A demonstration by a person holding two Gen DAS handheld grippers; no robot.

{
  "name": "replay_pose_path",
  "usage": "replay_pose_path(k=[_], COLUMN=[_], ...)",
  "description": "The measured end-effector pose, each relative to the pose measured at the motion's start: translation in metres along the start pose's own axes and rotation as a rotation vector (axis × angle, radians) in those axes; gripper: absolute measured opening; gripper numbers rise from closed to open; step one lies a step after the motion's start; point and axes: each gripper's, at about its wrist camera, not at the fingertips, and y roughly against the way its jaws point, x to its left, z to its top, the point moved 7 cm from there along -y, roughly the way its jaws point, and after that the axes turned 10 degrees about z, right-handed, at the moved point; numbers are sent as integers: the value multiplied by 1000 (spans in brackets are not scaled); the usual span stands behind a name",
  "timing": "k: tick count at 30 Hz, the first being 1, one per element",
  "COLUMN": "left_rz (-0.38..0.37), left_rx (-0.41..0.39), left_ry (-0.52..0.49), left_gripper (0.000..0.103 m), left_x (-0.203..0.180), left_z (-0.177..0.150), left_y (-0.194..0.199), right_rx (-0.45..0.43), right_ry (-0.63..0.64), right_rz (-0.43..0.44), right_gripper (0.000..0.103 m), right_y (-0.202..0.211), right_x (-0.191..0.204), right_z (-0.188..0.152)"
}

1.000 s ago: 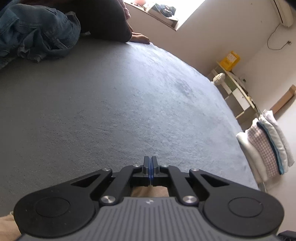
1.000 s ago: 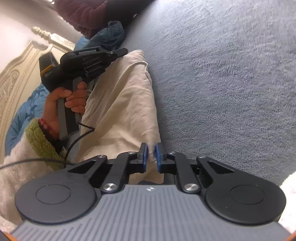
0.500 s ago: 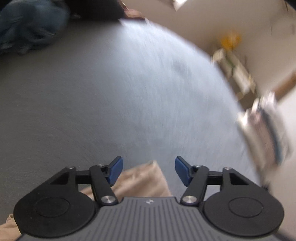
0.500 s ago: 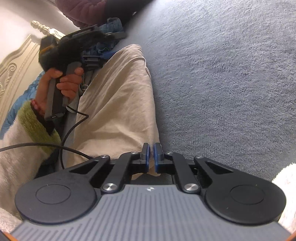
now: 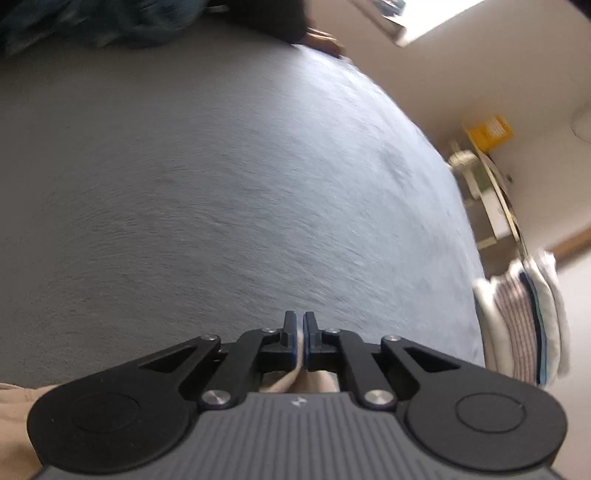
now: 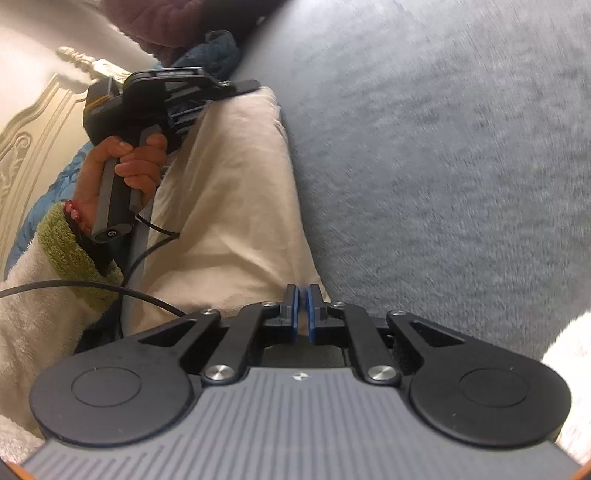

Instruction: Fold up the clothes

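A beige garment (image 6: 229, 206) lies in a long strip on the grey-blue bed cover (image 6: 443, 166). My right gripper (image 6: 303, 299) is shut on the garment's near end, where the cloth runs in between the blue pads. At the far end, a hand (image 6: 125, 166) holds my left gripper (image 6: 255, 85) down on the cloth. In the left wrist view my left gripper (image 5: 303, 325) is shut on a fold of the beige garment (image 5: 291, 380), which shows pinched between the pads. Most of the cloth is hidden under the gripper body.
A heap of blue jeans (image 5: 92, 22) lies at the far edge of the bed. Folded laundry (image 5: 524, 325) is stacked off the bed's right side, near a shelf (image 5: 487, 192) with a yellow box (image 5: 487, 129). A carved headboard (image 6: 29, 129) stands on the left.
My left gripper opened over the beige cloth half a second ago and has shut on it again. My right gripper has kept its hold on the near end.
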Motion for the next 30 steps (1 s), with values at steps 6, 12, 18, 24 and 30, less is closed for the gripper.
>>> replay_pose_path(k=[6,12,18,24,30], left_rz=[78,161,321,363,272], left_rx=[-126,-293,-306,-241,-294], left_ry=[93,20,-128,-127,15], left_gripper=[13,50,75,76,76], left_x=[23,37,61,75,88], left_z=[36,31,-60,-165,-215], left_y=[32,134,210,205,194], right_rx=[1,-81,-123,-102,-54], right_ry=[-7,-3,183,404,603], right_rz=[-19,-20,-7,34,-4], right_gripper=[4,9,9,9,9], right_y=[0,18,20,-5,-48], right_x=[-2,2,40,98,136], right_z=[-2,8,23,43,55])
